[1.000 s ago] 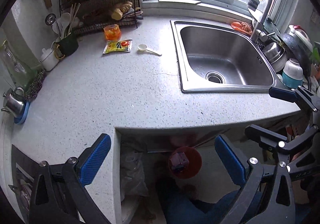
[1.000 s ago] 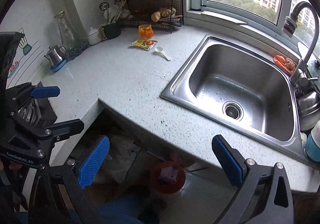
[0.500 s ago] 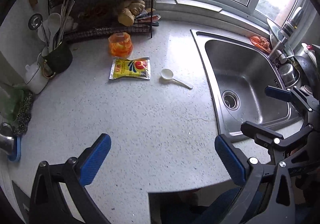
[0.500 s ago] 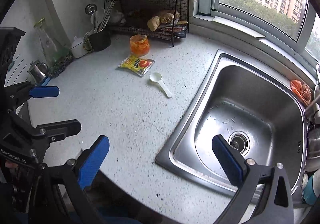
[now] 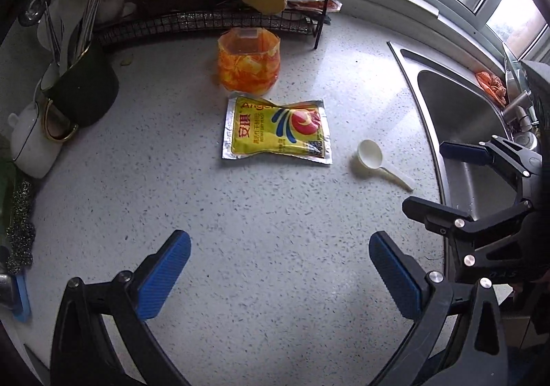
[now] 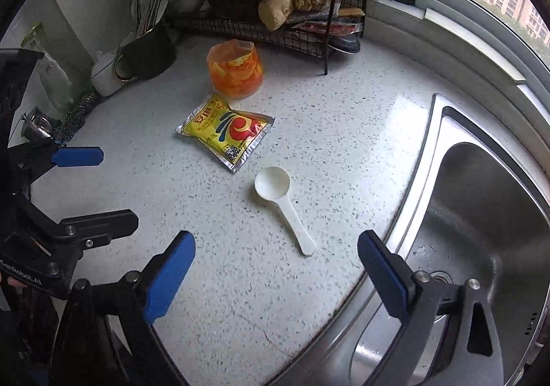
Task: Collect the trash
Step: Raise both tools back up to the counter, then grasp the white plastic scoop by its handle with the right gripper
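Observation:
A yellow foil packet [image 5: 276,127] [image 6: 227,131] lies flat on the speckled white counter [image 5: 261,221]. Behind it stands an open orange plastic bag [image 5: 248,63] [image 6: 236,68]. A white plastic scoop [image 5: 374,160] [image 6: 280,196] lies to the packet's right, handle toward the sink. My left gripper [image 5: 279,269] hangs open above bare counter in front of the packet. My right gripper [image 6: 276,274] has its jaws wide apart and closing, nothing between them; the scoop's handle tip lies just ahead of it.
A steel sink [image 6: 481,231] [image 5: 457,117] fills the right side. A black wire rack [image 6: 275,0] holding ginger stands at the back. A dark utensil mug [image 5: 80,90] and a white pot [image 5: 32,141] stand at the back left, with steel scourers [image 5: 20,234] beside them.
Both grippers have come forward and down over the counter from its front edge toward the packet and scoop, which now look much larger. The right jaws have narrowed slightly.

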A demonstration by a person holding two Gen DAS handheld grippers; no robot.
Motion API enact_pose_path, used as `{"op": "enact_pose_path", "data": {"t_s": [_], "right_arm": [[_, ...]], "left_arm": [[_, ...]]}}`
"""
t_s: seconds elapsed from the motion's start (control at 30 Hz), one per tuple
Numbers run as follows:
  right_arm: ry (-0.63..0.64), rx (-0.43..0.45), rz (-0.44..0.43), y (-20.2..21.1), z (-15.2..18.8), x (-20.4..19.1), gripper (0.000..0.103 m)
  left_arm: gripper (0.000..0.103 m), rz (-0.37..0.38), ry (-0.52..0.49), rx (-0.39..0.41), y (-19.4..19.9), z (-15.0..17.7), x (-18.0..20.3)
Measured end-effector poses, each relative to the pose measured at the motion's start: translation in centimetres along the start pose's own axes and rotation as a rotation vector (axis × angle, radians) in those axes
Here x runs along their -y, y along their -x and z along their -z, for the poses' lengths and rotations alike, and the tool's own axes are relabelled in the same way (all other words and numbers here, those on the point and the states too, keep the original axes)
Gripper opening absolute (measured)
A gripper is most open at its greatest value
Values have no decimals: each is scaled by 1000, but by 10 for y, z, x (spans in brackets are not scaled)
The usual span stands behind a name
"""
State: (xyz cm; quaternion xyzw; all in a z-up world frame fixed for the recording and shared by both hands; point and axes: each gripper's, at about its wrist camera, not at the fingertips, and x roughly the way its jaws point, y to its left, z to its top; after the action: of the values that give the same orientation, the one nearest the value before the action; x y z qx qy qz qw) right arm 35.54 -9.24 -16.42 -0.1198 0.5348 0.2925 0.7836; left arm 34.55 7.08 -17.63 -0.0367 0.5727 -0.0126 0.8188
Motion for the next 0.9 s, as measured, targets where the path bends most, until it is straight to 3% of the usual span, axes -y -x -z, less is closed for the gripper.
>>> {"op": "enact_pose_path", "data": {"t_s": [0.47, 0.57, 0.67, 0.9], "right_arm": [[91, -109, -33, -46, -22, 5, 57], [117, -97, -26, -47, -27, -1, 47], [137, -99, -26, -47, -30, -1, 29], [140, -93, -53, -45, -27, -5, 27]], "left_arm": [[103, 9, 60, -56, -28, -25, -34], [103, 9, 62, -59, -29, -29, -38], [103, 13, 63, -57, -27, -29, -39], [103, 20, 71, -64, -28, -33, -39]]}}
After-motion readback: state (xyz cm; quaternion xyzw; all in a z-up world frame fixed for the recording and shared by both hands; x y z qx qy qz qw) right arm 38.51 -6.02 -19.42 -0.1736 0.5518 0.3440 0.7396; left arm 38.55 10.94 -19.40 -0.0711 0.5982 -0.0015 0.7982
